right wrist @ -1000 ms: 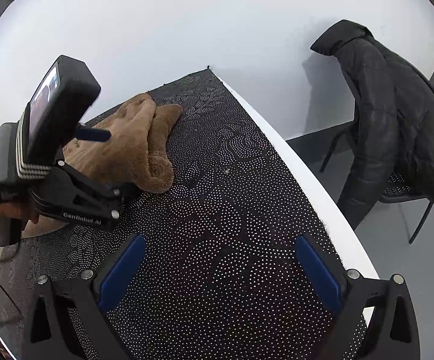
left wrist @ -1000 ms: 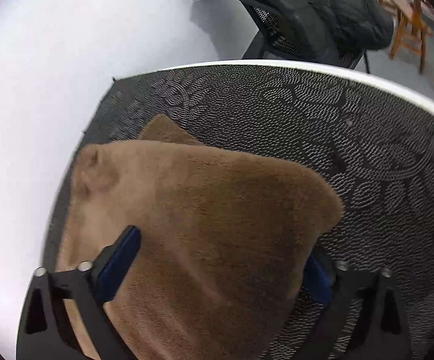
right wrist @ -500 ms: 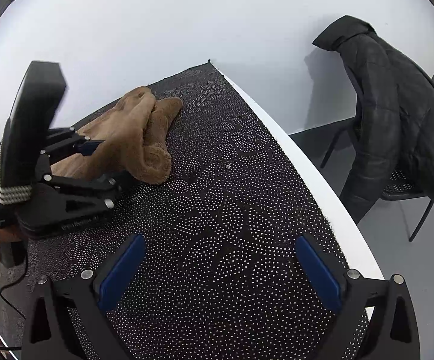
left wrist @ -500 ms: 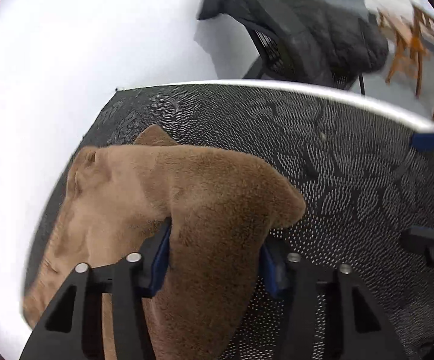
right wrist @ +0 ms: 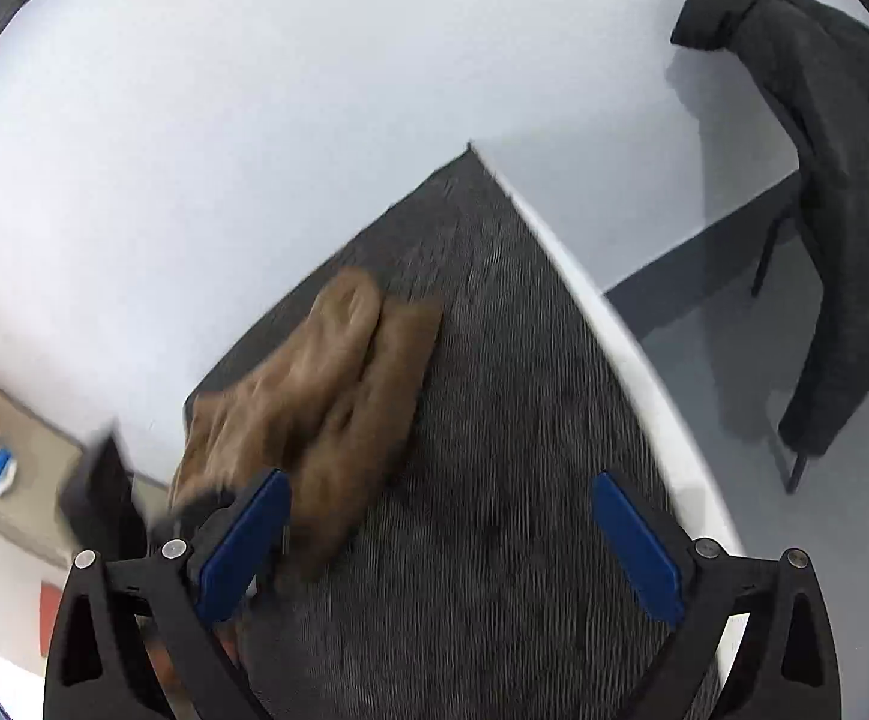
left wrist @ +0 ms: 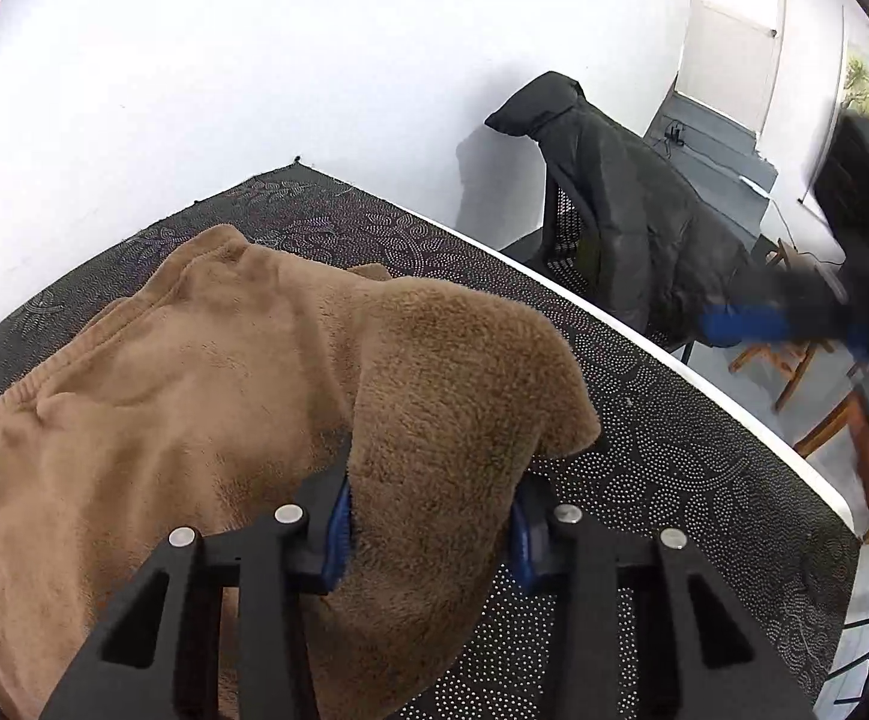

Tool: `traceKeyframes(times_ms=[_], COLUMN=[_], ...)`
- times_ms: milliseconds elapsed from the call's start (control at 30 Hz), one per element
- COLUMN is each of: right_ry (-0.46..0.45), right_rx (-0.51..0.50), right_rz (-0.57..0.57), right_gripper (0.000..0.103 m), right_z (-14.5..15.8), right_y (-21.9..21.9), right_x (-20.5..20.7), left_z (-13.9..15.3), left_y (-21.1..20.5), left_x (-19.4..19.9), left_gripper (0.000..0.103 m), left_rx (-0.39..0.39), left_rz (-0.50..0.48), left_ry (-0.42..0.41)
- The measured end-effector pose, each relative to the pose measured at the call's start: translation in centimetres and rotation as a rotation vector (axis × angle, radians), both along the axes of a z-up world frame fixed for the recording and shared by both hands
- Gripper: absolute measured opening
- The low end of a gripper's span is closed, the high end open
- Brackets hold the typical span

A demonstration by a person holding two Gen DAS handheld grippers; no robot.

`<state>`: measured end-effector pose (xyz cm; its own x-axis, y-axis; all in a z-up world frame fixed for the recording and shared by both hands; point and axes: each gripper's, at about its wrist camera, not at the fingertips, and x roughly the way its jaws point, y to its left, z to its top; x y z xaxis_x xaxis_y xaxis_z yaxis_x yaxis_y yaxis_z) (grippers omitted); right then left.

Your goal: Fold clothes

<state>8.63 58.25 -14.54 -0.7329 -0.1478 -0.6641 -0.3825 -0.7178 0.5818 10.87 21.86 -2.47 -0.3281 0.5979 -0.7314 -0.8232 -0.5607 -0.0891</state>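
Left gripper point(left wrist: 431, 531): jaws narrow, pinching a thick fold of the brown garment point(left wrist: 206, 396), which lies on the dark patterned mat point(left wrist: 674, 468). Right gripper point(right wrist: 443, 546): jaws wide, holding nothing, above the mat.

We count one brown sweater point(left wrist: 206, 372), one dotted mat point(left wrist: 674, 480), one chair point(left wrist: 560, 228), one black coat point(left wrist: 632, 210), and two grippers point(left wrist: 428, 531) point(right wrist: 434, 546).

Black angular frame on each gripper point(left wrist: 428, 534) point(right wrist: 440, 546), blue finger pads point(right wrist: 245, 543), silver round screw heads.
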Motion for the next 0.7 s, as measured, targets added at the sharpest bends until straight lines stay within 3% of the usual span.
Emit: traceKeyframes(times_ms=[133, 233, 400, 500, 667, 700], right_ry=[-0.044, -0.099, -0.218, -0.231, -0.186, -0.191], right_rx=[-0.138, -0.236, -0.288, -0.293, -0.443, -0.427], right_rz=[0.030, 0.060, 0.104, 0.122, 0.162, 0.162], right_gripper=[0.102, 0.102, 0.102, 0.102, 0.102, 0.102], right_z=[-1.3, -3.2, -6.0, -6.5, -7.2, -7.2], right_y=[2.4, 2.3, 1.3, 0.7, 0.5, 0.4], right_x=[-7.2, -10.4, -14.8, -16.3, -18.2, -18.5], left_z=[0.0, 0.1, 0.3, 0.3, 0.0, 0.0], left_y=[-0.6, -0.8, -1.4, -1.7, -1.7, -1.7], left_x=[-0.1, -0.2, -0.7, -0.9, -1.1, -1.1], left_gripper=[0.045, 0.045, 0.045, 0.045, 0.045, 0.045], left_rx=[0.035, 0.051, 0.085, 0.097, 0.109, 0.111], left_rz=[0.005, 0.000, -0.011, -0.021, -0.029, -0.031], left_ry=[-0.017, -0.020, -0.034, -0.040, -0.045, -0.047])
